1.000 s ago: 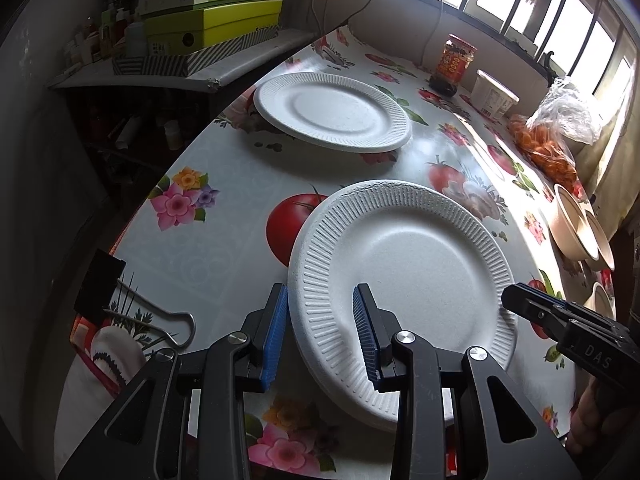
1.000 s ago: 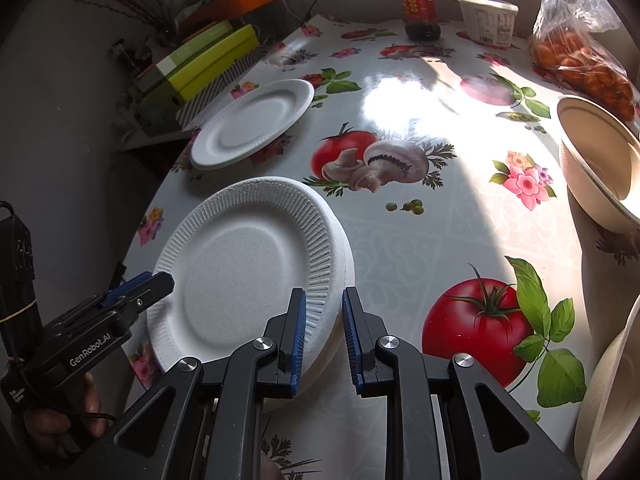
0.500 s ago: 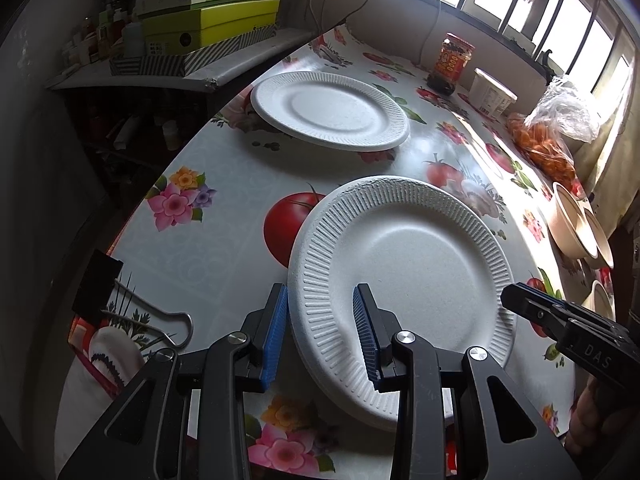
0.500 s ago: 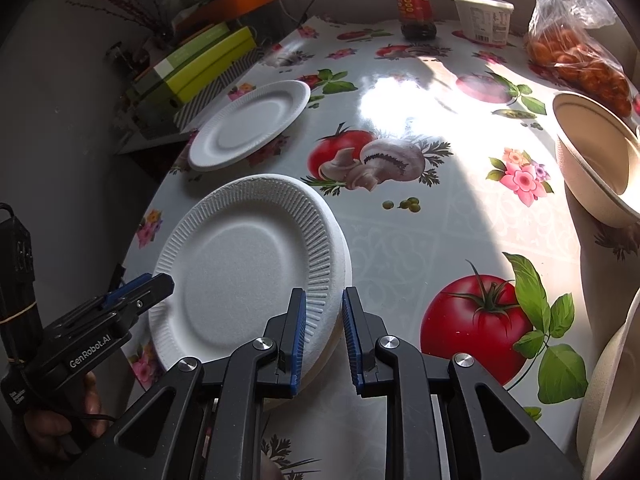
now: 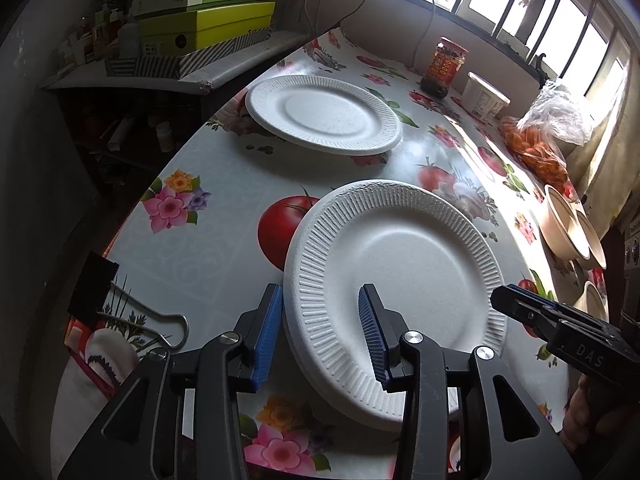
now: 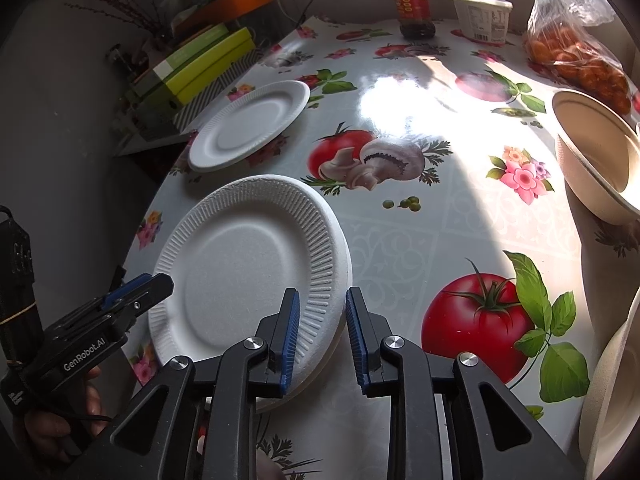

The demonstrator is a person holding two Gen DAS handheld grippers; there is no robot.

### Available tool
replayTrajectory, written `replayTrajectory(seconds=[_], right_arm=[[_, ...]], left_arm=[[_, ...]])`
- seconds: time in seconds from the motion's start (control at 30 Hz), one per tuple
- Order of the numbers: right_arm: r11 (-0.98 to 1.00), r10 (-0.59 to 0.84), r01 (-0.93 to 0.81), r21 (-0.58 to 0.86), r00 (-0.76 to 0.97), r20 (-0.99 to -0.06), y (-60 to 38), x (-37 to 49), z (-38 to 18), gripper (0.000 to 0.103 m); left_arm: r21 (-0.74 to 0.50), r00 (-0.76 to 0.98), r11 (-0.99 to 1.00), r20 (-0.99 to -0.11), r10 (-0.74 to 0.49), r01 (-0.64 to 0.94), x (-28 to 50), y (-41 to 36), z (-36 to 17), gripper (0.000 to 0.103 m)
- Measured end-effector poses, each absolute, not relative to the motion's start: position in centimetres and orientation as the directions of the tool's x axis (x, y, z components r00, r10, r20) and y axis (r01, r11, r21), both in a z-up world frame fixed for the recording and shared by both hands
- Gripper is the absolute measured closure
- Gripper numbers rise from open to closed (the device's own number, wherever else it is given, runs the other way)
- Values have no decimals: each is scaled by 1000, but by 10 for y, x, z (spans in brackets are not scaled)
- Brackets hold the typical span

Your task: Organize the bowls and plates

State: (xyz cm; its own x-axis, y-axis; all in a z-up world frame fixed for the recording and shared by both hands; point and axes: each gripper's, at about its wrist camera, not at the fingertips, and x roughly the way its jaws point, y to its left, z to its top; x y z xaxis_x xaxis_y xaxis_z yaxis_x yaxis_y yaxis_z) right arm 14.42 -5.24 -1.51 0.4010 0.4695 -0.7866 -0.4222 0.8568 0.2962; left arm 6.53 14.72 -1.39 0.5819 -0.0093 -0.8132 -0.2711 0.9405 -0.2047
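Note:
A stack of white foam plates lies on the table near me; it also shows in the right wrist view. My left gripper is open, its jaws straddling the stack's near-left rim. My right gripper is open, its jaws straddling the stack's right rim. A second white plate lies farther back left, also in the right wrist view. Beige bowls stand at the right; they also show in the left wrist view.
A floral tablecloth covers the table. A sauce jar, a white tub and a bag of orange fruit stand at the back. Green boxes sit on a side shelf. A binder clip grips the cloth edge.
My right gripper's jaws have opened wider around the stack's rim. Both cameras have drifted slightly; the plates have not moved.

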Motion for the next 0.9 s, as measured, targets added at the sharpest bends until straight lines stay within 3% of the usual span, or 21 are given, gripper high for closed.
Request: replayTrajectory(seconds=[0.3, 0.9], right_arm=[[869, 453, -409, 279, 431, -781, -54, 144, -10, 67], [856, 487, -430, 285, 488, -725, -48, 170, 24, 66]], left_arm=[[-210, 597, 937, -802, -2, -279, 64, 153, -7, 58], [-253, 634, 916, -774, 1, -310, 86, 196, 17, 58]])
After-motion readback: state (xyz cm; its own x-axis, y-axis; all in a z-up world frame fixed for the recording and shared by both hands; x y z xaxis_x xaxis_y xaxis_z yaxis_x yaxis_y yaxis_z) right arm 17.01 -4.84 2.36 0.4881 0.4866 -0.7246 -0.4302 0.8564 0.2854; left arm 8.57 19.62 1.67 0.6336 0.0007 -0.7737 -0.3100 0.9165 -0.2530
